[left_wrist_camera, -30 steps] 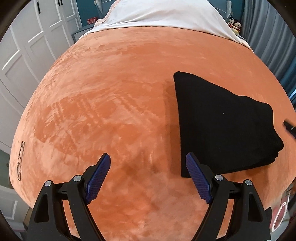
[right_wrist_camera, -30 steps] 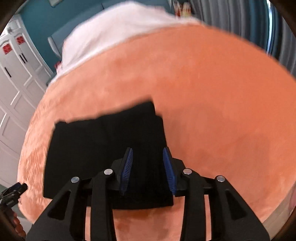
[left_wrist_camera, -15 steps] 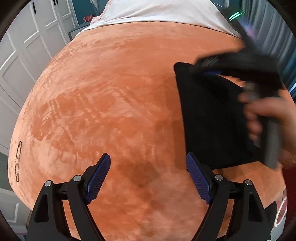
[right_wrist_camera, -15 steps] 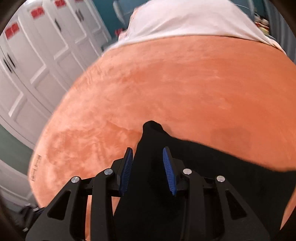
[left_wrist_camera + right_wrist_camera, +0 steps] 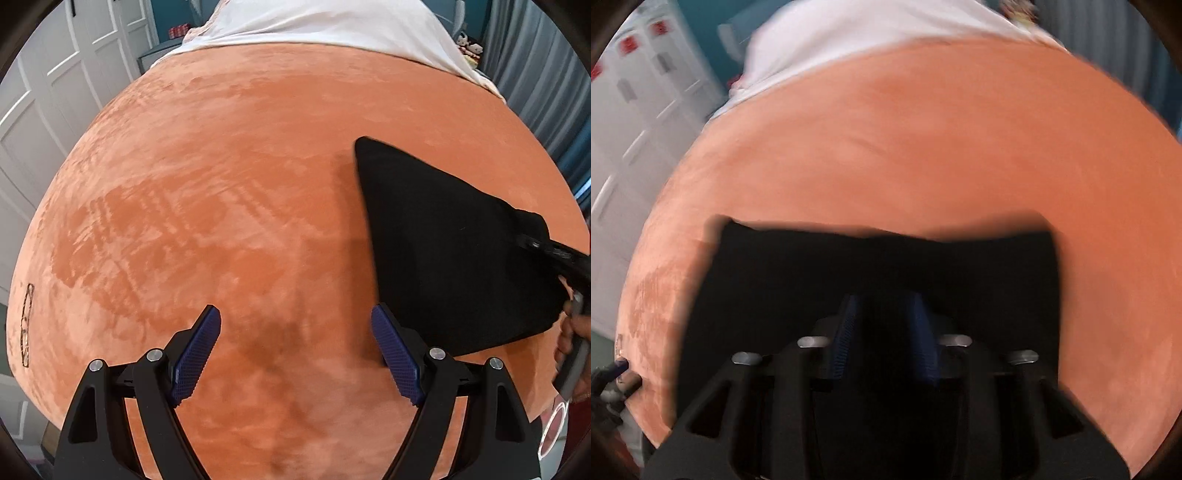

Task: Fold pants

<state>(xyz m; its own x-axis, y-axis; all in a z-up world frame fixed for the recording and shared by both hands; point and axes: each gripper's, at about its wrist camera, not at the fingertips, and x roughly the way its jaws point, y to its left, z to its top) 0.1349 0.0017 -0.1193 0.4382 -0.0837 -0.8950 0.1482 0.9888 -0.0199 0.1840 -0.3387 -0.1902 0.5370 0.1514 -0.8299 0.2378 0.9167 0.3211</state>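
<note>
The black pants (image 5: 450, 251) lie folded into a compact stack on the orange bedspread (image 5: 221, 192), at the right of the left wrist view. My left gripper (image 5: 297, 350) is open and empty, hovering over the spread just left of the stack's near corner. The right gripper (image 5: 532, 243) reaches in from the right edge at the stack's right corner. In the blurred right wrist view the pants (image 5: 812, 280) fill the lower middle, and my right gripper (image 5: 882, 328) has its blue pads a small gap apart over the dark cloth; whether cloth is pinched between them does not show.
A white sheet (image 5: 325, 22) covers the far end of the bed. White wardrobe doors (image 5: 55, 74) stand to the left and grey curtains (image 5: 543, 74) to the right. The bed's near edge curves below my left gripper.
The right gripper and hand swept across the stack and have pulled back to its right corner. The right wrist view swung and is blurred. My left gripper stayed in place.
</note>
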